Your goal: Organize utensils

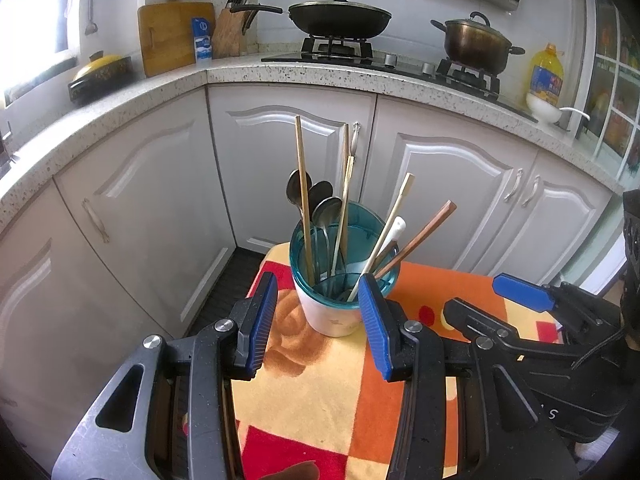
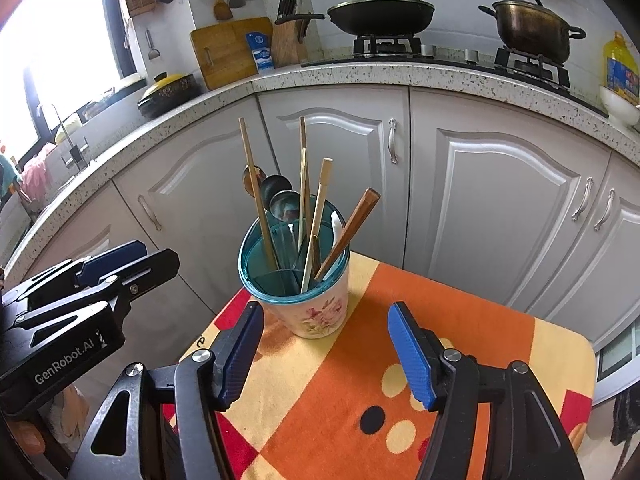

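The left gripper (image 1: 318,320) stands wide with nothing between its blue pads, and the right gripper (image 2: 324,354) is also wide and empty. Just ahead of both, near the far left corner of the orange and yellow patterned table (image 2: 460,320), stands the white flowered holder with a teal plastic rim (image 2: 316,312), holding wooden chopsticks (image 2: 256,192) and metal spoons (image 1: 326,210).

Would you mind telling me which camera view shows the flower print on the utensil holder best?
The right wrist view: the utensil holder faces it with pink flowers plain on its white wall. In the left wrist view the same holder shows mostly bare white wall with only a faint mark low down.
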Tool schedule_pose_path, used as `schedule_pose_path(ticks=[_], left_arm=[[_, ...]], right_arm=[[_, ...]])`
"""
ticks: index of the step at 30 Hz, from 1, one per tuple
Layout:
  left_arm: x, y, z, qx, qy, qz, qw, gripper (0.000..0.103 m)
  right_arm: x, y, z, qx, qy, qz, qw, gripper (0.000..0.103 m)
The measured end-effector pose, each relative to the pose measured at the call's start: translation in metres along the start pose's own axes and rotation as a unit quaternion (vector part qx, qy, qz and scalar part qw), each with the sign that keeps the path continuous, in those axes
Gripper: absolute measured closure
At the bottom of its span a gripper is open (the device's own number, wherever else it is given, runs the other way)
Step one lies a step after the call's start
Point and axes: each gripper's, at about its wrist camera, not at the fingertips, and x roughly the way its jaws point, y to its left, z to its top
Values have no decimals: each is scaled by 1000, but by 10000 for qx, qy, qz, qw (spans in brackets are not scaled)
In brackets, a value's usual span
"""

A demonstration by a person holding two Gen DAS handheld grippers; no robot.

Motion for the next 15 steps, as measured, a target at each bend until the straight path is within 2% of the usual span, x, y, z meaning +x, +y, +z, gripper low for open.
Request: schedule_pose_path(ticks=[15], left_arm=[[1,-1,0,2,-15,20,10000,62]], right_arm=[[-2,2,2,-9,-44,-17,10000,40]])
